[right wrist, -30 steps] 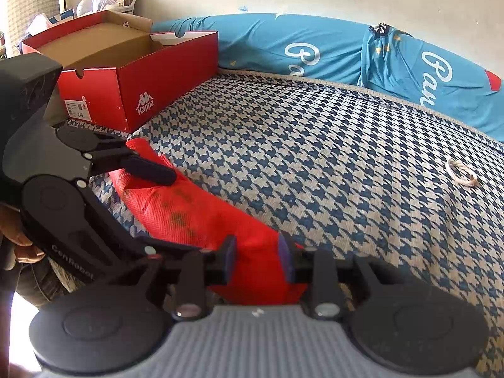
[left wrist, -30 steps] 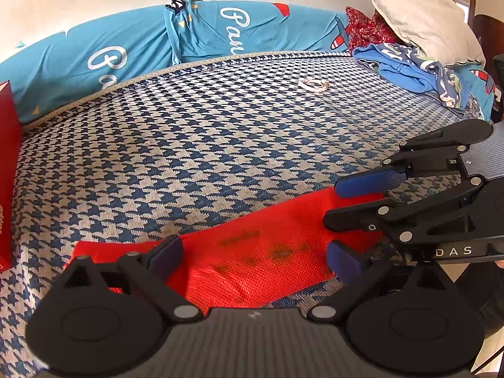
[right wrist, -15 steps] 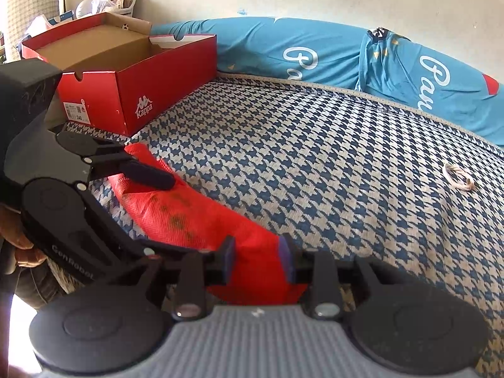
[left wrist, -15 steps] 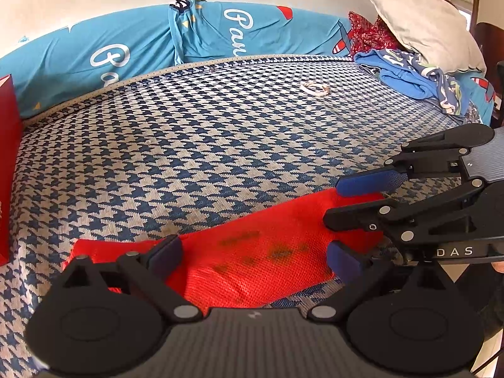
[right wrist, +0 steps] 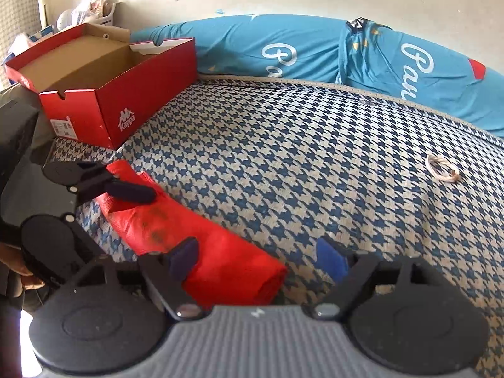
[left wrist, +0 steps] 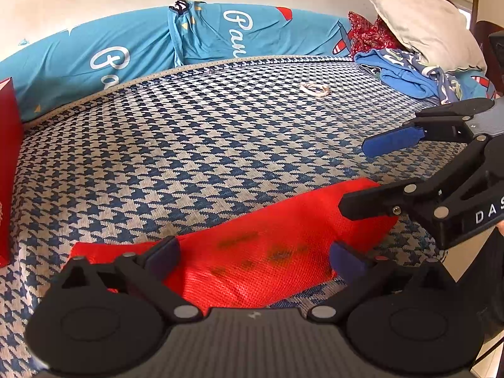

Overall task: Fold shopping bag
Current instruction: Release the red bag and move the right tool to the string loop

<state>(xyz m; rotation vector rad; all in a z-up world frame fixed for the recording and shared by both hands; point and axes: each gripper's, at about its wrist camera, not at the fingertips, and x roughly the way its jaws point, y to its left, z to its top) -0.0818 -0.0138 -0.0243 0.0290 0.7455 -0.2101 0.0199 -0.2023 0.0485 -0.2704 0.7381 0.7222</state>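
The red mesh shopping bag (left wrist: 267,245) lies folded into a long strip near the front edge of the houndstooth bed cover (left wrist: 189,157). My left gripper (left wrist: 256,255) stands wide open astride its middle, pads clear of the fabric. In the right wrist view the bag (right wrist: 220,258) runs from upper left to its rolled end at the centre. My right gripper (right wrist: 258,260) is over that end with its jaws opening; the end sits between them against the left pad, the right pad well clear. The left wrist view also shows the right gripper (left wrist: 352,179) spread above the bag's right end.
An open red shoebox (right wrist: 104,94) stands at the bed's left end. A small loop of pale cord (right wrist: 442,168) lies on the cover farther back. Blue bolsters (right wrist: 283,50) line the wall. A white pillow (left wrist: 422,22) and a pile of clothes sit at the far right.
The right gripper's jaws have spread wide and let go of the bag's end, and it has lifted a little. The left gripper and the bag have stayed where they were.
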